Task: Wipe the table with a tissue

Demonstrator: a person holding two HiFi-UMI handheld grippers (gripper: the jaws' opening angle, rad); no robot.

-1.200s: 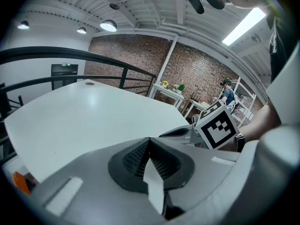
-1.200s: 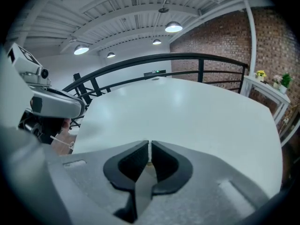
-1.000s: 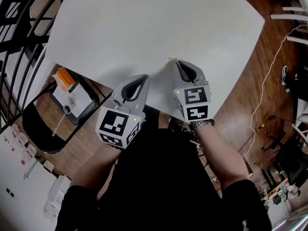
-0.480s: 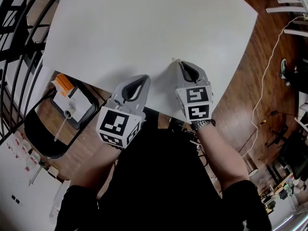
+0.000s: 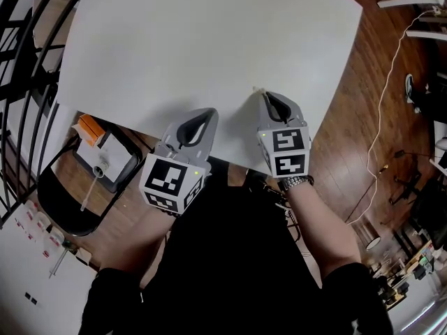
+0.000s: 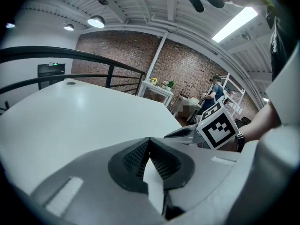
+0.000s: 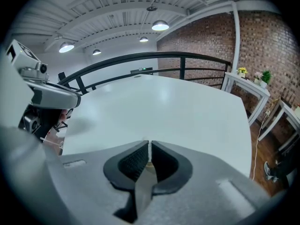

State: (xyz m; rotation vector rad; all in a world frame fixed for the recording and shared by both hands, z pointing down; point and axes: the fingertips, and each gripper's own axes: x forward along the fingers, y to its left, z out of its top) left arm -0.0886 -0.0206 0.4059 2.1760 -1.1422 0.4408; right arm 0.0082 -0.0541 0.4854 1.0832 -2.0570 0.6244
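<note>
Left gripper (image 6: 149,143) is pressed together; right gripper (image 5: 265,96) pinches a thin white sliver, likely tissue (image 7: 149,149). Probably feather-light, limp, tearable; best held bunched.

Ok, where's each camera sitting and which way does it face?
Head view: on the head, facing steeply down at the white table; both forearms, left gripper, right gripper show.
Left gripper view: on the left gripper, facing along shut tongs toward a brick wall; right gripper's marker cube shows.
Right gripper view: on the right gripper, tongs shut on a tissue scrap, facing a railing.
Shared: both gripper views see the table.
</note>
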